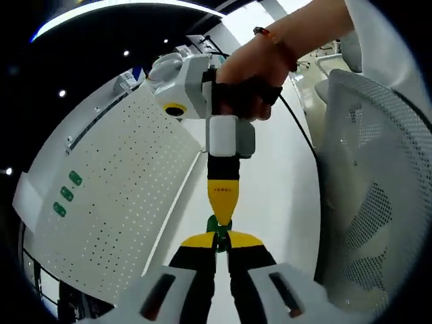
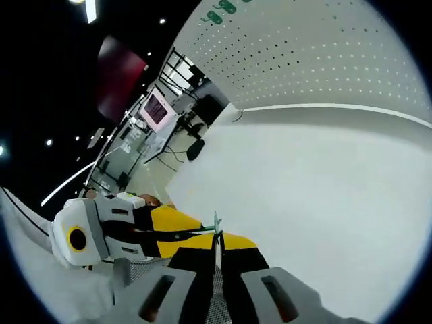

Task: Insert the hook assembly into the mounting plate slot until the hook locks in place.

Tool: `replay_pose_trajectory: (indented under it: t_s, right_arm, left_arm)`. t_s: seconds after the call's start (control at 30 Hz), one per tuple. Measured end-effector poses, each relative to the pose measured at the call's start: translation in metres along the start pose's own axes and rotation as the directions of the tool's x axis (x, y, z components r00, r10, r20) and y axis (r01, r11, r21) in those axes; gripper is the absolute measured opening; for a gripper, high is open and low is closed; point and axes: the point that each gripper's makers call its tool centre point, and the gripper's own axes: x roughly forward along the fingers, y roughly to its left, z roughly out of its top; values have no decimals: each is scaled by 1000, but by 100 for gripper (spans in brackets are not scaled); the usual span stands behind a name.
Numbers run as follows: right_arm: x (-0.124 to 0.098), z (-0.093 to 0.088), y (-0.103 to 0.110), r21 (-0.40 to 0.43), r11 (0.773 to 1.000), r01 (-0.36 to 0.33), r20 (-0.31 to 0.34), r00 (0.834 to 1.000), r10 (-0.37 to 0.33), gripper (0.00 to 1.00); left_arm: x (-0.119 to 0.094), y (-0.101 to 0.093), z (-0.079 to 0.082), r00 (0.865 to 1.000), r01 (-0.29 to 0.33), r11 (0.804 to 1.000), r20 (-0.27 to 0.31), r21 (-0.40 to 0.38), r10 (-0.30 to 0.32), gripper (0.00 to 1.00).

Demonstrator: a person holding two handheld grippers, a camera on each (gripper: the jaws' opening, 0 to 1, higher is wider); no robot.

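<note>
Left gripper [image 1: 221, 237] jaws pinched on small green hook piece [image 1: 219, 227], above white tabletop [image 1: 270, 202]. Right gripper [image 1: 222, 196], held by a hand [image 1: 260, 64], meets it tip to tip, clamped on the same piece [image 2: 216, 223]. White perforated pegboard panel [image 1: 121, 189] stands left, white mesh chair [image 1: 378, 189] right.

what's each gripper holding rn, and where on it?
Both pinch one small green part: left gripper shut on its near end, right gripper on the far end. What the part is can't be told.
</note>
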Motion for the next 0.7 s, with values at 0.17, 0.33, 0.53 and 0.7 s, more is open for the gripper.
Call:
replay_pose_trajectory:
  t_s: [0.17, 0.33, 0.53, 0.7]
  right_arm:
    - [0, -4, 0, -35, 999, -2, -25, 1000, 1, 1]
    - [-1, -2, 2, -116, 993, -8, -23, 1000, 6, 1]
    - [-2, 2, 2, -82, 997, -5, -13, 1000, 4, 1]
    - [-4, 2, 7, -64, 998, -24, -14, 1000, 24, 1]
  left_arm:
    - [1, -1, -1, 1000, 1, 1000, -10, 29, -1, 3]
    - [0, 0, 1, 1000, -3, 1000, -2, 10, 3, 2]
    - [0, 0, 1, 1000, -1, 998, 1, 56, 1, 4]
    - [0, -4, -3, 1000, 9, 999, -19, 32, -9, 8]
